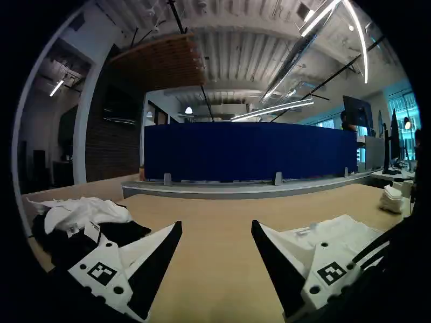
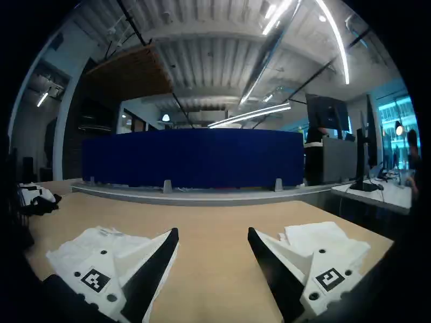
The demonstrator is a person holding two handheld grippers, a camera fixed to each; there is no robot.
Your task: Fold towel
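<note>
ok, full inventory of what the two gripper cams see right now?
table: 1, light wood, under both grippers
flat towel: 1, white, on the table at the right of the left gripper view
folded stack: 1, white, far right table edge
cloth pile: 1, white and black, table's left side
divider panel: 1, blue, along the table's far edge
monitors: at least 2, dark, desks on the right
left gripper: 1, white and black fingers, open, nothing between them
right gripper: 1, same colours, open, nothing between them
</note>
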